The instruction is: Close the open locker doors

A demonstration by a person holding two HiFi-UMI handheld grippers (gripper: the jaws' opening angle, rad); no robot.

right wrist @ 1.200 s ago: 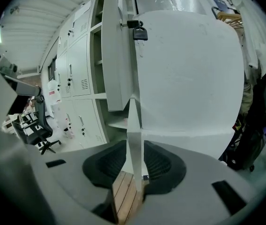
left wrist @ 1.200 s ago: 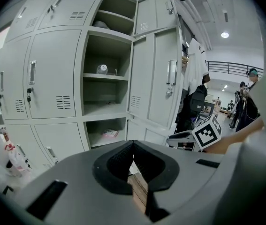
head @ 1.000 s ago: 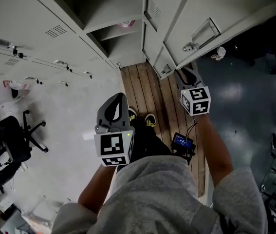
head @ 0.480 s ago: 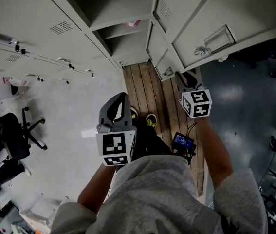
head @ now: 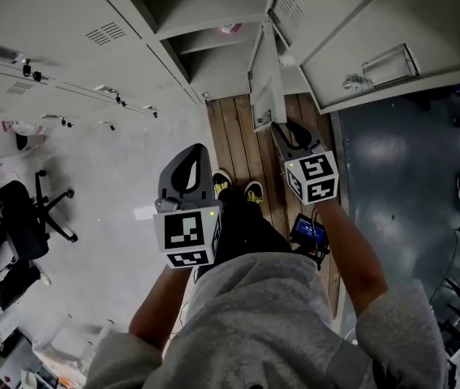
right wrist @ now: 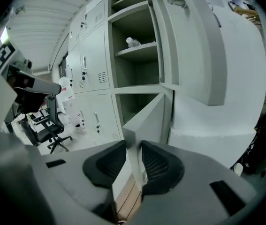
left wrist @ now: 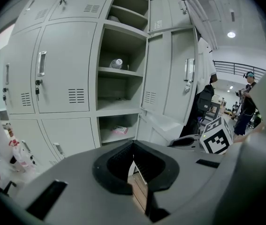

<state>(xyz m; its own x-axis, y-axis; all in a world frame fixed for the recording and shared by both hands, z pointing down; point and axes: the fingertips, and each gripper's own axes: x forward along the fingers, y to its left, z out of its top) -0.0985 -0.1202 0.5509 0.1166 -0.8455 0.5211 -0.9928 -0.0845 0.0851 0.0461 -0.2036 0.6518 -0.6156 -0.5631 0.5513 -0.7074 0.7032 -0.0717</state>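
Two grey locker doors stand open. The tall upper door point(head: 376, 39) point(right wrist: 226, 46) hangs wide to the right. The lower door point(head: 266, 79) point(right wrist: 147, 118) is partly swung in and shows edge-on in the head view. My right gripper point(head: 282, 130) point(right wrist: 133, 146) is shut on that lower door's free edge, a pad on each face. My left gripper point(head: 195, 154) point(left wrist: 133, 144) hangs shut and empty to the left, well short of the lockers. The open compartments point(left wrist: 121, 69) hold a bottle point(left wrist: 116, 63) and a pink packet point(left wrist: 118, 130).
Closed lockers point(head: 43, 39) run along the left. A strip of wooden planks point(head: 238, 136) lies under my feet. An office chair point(head: 27, 217) stands at the left. A small device with a blue screen point(head: 307, 233) hangs at my waist. A person point(left wrist: 247, 97) stands far right.
The lower door has swung from wide open toward the locker, and my right gripper has moved left with it. The left gripper has barely shifted.
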